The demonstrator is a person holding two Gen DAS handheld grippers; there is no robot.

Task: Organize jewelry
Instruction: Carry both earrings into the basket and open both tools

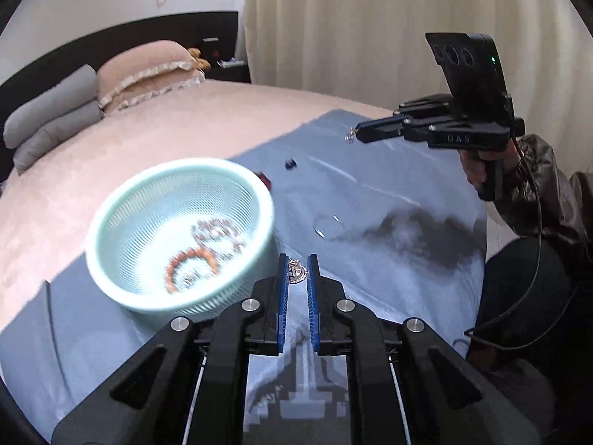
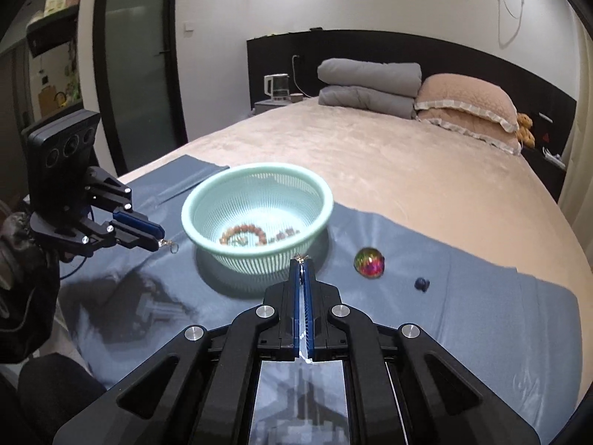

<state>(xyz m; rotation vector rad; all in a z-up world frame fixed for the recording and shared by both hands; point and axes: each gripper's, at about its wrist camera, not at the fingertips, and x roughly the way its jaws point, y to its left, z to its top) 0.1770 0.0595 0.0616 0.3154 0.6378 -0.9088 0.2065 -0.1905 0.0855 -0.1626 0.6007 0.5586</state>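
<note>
Nearest, the left tool is clamped on a small silver pendant just right of the mint basket. The right tool pinches another tiny silver piece near the basket's rim. Bead bracelets lie inside the basket. Farther right on the blue cloth sits an iridescent ball.

One mint basket at frame centre, holding two bead bracelets. One iridescent ball and one small dark blue bead lower right. Two grey pillows, upper right.
</note>
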